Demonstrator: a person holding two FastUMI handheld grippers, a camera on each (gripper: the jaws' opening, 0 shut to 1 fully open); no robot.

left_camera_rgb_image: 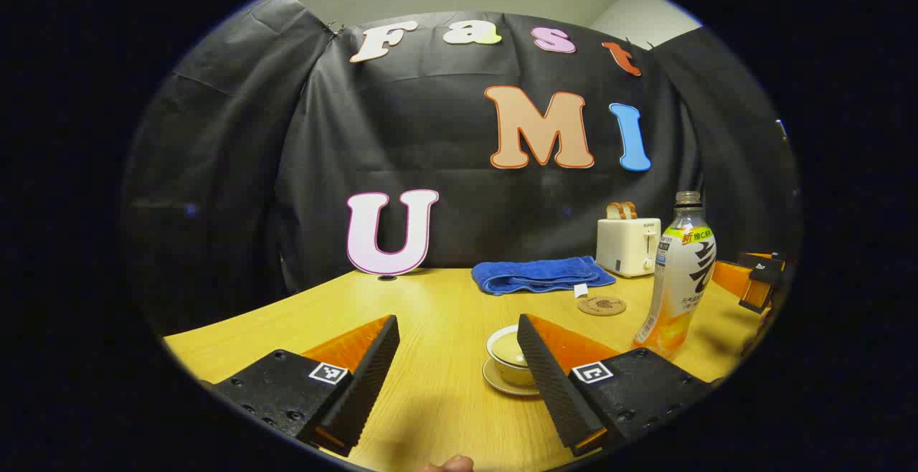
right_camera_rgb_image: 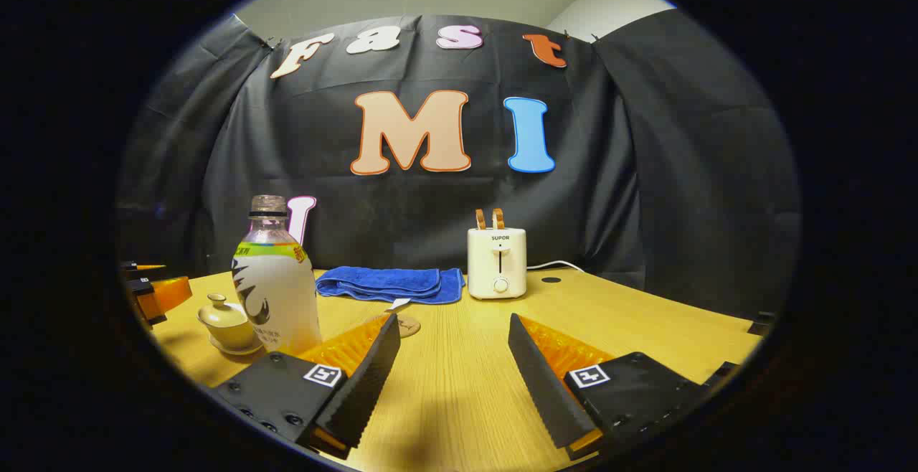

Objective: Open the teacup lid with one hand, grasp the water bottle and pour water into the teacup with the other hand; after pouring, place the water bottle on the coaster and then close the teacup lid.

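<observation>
Wooden table [right_camera_rgb_image: 609, 321], blue towel [right_camera_rgb_image: 391, 283], toaster [right_camera_rgb_image: 497, 262], black cloth wall [right_camera_rgb_image: 645, 192]

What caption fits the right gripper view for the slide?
Open right gripper above the table, facing the water bottle, lidded teacup, blue towel and toaster.

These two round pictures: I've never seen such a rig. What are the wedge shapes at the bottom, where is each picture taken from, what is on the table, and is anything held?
A person holds a two-finger gripper in each hand, and a fisheye camera rides on each. The wedges are that gripper's own jaws: the left gripper in the left gripper view, the right gripper in the right gripper view. Both stand open, holding nothing. On the wooden table are a lidded teacup on a saucer, a water bottle without a cap, a round coaster, a folded blue towel and a toaster with bread in it.
</observation>
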